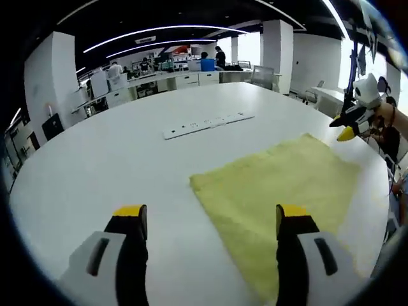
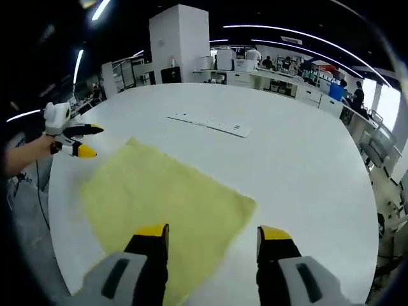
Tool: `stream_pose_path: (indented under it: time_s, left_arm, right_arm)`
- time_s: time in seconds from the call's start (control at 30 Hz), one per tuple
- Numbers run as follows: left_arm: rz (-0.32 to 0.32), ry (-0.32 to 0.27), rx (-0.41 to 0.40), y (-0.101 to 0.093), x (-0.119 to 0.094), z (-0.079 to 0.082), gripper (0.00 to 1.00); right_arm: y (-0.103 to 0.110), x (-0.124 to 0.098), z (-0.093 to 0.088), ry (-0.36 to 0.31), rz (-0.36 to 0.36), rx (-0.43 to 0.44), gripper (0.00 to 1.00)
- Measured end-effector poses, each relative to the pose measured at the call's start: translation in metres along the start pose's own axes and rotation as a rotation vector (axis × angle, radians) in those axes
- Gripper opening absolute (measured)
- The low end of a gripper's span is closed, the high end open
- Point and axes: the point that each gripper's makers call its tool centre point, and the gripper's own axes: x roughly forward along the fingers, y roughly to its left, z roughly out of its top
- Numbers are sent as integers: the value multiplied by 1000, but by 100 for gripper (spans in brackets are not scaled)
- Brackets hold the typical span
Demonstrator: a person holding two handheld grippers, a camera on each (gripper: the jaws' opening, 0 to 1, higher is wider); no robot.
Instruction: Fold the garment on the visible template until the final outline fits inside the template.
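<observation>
A yellow garment (image 1: 280, 185) lies flat as a rough rectangle on the round white table (image 1: 115, 166). In the left gripper view my left gripper (image 1: 211, 217) hangs open above the table, and its right jaw is over the cloth's near edge. My right gripper (image 1: 341, 127) comes in from the right beyond the cloth's far corner, held by a hand. In the right gripper view the garment (image 2: 159, 197) spreads out before my open right gripper (image 2: 212, 234), whose left jaw is over the cloth. The left gripper (image 2: 95, 141) hovers open at the cloth's far left corner, with nothing in its jaws.
A white power strip (image 1: 207, 125) lies on the table beyond the cloth, also seen as the strip (image 2: 210, 125). The table edge (image 2: 64, 255) runs close to the cloth. Desks, chairs, pillars and people stand far behind.
</observation>
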Motion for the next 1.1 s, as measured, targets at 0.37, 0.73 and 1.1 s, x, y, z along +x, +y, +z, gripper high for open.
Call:
stream_pose_path:
  time_s: [0.37, 0.73, 1.1]
  left_arm:
    - [-80, -7, 39, -30, -36, -24, 90]
    - [-116, 10, -19, -46, -50, -53, 83]
    - [-172, 40, -18, -62, -55, -74, 58]
  right_arm:
    - [28, -25, -31, 34, 65, -14, 57]
    - [48, -37, -64, 71, 126, -4, 54]
    - [54, -42, -89, 83, 131, -10, 38]
